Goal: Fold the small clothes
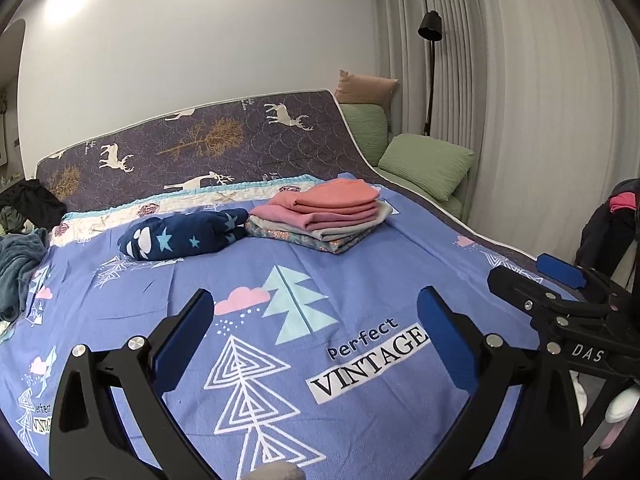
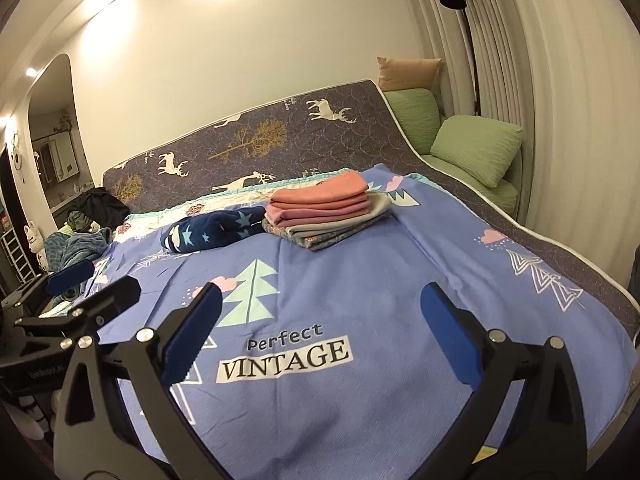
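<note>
Well beyond spread tongs [image 1: 316,312]: folded clothes [image 1: 320,216].

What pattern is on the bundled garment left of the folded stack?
Navy garment with light-blue stars and white shapes; clearest in the left wrist view.

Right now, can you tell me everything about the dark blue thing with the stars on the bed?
The dark blue star garment looks soft and fleecy, with light blue stars and white cloud shapes. It is bundled into a loose, puffy roll rather than a flat fold, lying on the purple bedspread toward the far side of the bed. Its right end sits against the stack of folded clothes. Neither gripper touches it.
</note>
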{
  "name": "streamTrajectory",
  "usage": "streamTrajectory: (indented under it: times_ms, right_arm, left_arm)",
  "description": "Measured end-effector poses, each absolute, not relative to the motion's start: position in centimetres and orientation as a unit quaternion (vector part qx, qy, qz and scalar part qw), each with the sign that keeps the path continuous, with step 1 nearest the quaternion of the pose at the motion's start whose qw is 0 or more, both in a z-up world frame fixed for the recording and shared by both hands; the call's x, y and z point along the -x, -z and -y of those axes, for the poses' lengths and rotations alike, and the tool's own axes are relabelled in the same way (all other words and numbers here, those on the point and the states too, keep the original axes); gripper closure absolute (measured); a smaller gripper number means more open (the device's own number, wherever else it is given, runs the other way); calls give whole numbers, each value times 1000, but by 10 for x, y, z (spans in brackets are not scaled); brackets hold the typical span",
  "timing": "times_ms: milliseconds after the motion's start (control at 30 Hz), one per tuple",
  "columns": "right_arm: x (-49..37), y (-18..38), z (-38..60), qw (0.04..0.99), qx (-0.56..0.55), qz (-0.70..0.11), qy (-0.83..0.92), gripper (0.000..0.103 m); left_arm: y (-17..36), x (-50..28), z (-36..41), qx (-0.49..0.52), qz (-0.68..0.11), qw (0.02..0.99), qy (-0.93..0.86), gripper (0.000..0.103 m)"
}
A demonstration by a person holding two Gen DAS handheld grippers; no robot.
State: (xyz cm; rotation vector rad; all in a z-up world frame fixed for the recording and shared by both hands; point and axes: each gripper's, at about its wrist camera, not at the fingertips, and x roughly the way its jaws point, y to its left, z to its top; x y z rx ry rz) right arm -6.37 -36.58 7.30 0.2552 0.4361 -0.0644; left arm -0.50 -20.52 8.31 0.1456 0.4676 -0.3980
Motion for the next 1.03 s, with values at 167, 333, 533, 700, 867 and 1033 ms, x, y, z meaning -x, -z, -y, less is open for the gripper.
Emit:
streamTrajectory:
  times_ms: [167,333,533,700,867,1033]
  right_arm:
    - [67,-75,363,969,-120,-214,35,2]
    - [67,-74,364,968,-122,-216,29,2]
    - [67,-72,366,967,-127,-217,29,2]
    - [66,-71,366,968,-123,-217,31,2]
    - [65,-70,366,968,-120,-219,33,2]
    - [64,-67,369,967,-122,-222,34,2]
  left_arm:
    - [-82,9,206,-72,-231,950,199,1]
    - [-81,8,207,-72,-232,950,198,1]
    - [-80,8,209,-76,-232,950,193,1]
    - [-80,7,208,-76,-234,950,192,1]
    - [-80,7,208,-77,-234,950,191,1]
    - [-78,5,207,-78,-239,949,188,1]
